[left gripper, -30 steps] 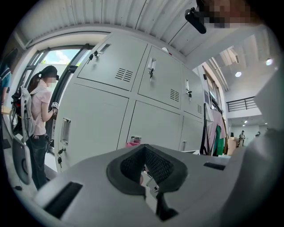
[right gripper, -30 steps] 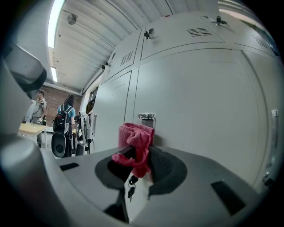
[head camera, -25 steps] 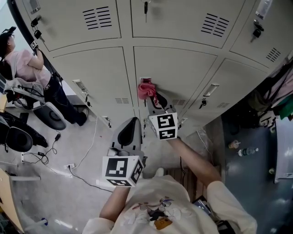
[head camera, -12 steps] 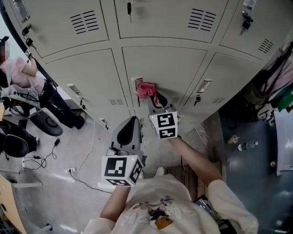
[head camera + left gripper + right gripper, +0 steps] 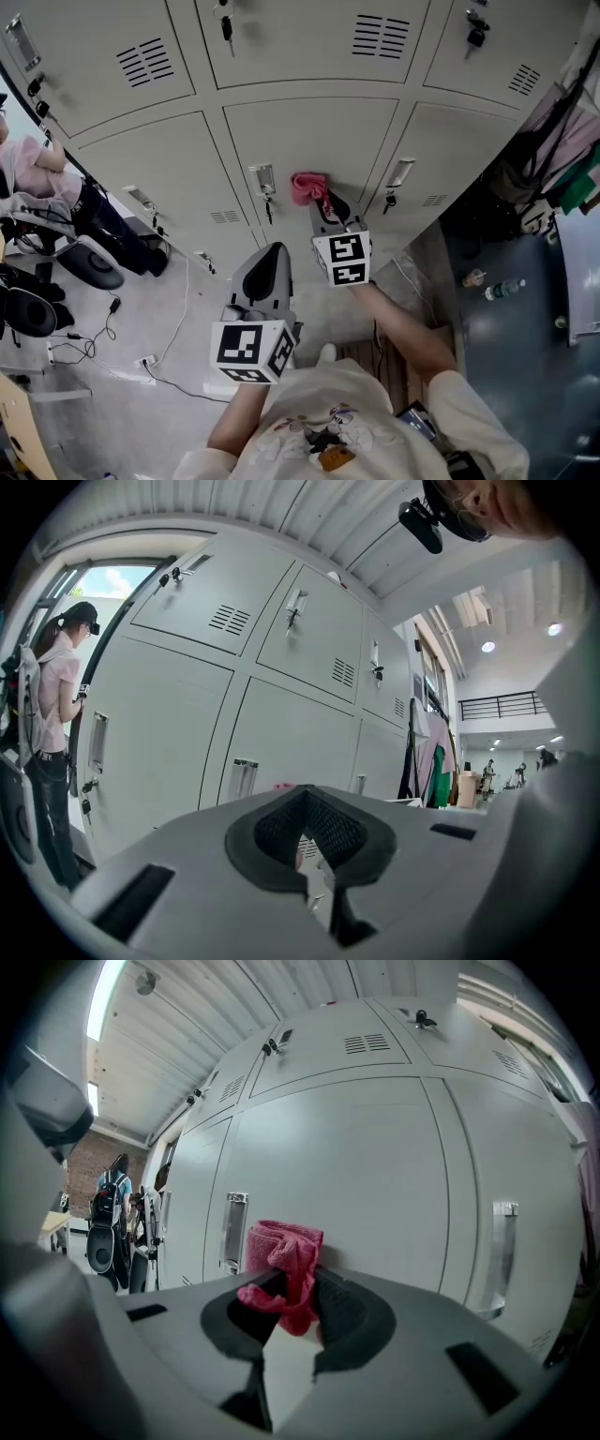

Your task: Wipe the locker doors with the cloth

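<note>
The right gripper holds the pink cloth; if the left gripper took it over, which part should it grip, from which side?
Probably the rolled bunch of the cloth past the right gripper. Come sideways along the locker door, from the side of the left gripper; the door closes off the front.

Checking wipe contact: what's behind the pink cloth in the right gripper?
A grey locker door, just right of its handle. The cloth, clamped in the right gripper, covers the patch of door behind it, so contact there cannot be seen.
</note>
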`<state>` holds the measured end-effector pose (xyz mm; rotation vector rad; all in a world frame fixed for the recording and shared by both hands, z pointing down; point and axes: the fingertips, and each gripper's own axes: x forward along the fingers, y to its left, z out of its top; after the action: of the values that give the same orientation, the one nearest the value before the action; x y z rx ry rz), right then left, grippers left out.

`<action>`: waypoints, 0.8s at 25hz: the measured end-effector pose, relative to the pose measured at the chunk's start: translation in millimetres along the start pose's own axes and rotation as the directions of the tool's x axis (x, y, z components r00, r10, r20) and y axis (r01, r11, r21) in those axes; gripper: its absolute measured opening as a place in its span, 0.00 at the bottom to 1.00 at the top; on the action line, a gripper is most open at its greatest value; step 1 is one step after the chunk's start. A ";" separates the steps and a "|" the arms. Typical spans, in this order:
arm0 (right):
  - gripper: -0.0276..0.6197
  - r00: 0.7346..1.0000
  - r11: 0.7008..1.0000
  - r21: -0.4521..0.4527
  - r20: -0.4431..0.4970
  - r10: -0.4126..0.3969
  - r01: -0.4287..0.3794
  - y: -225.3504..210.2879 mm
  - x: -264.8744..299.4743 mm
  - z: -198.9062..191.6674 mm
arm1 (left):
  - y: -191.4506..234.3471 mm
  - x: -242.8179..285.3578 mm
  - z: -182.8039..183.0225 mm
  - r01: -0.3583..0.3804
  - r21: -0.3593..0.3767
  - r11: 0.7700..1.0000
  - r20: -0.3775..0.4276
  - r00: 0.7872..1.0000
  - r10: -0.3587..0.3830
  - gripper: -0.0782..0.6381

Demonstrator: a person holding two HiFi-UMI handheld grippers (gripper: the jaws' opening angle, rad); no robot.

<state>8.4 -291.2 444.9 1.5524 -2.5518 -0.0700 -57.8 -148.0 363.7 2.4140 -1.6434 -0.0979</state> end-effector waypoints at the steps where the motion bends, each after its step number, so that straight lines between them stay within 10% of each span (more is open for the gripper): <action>1: 0.18 1.000 1.000 0.002 -0.001 -0.008 0.008 -4.5 -1.6 -1.2 | -2.1 1.4 -0.9 0.005 0.000 1.000 -0.002 1.000 -0.005 0.12; 20: 0.18 0.993 0.993 0.000 -0.017 -0.116 0.116 -65.2 -24.4 -15.9 | -27.5 19.5 -6.1 0.062 0.005 0.998 -0.017 0.998 -0.062 0.12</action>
<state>79.2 -299.1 450.3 1.6938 -2.4471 -0.0692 -24.4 -155.6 365.0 2.4639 -1.5639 -0.0832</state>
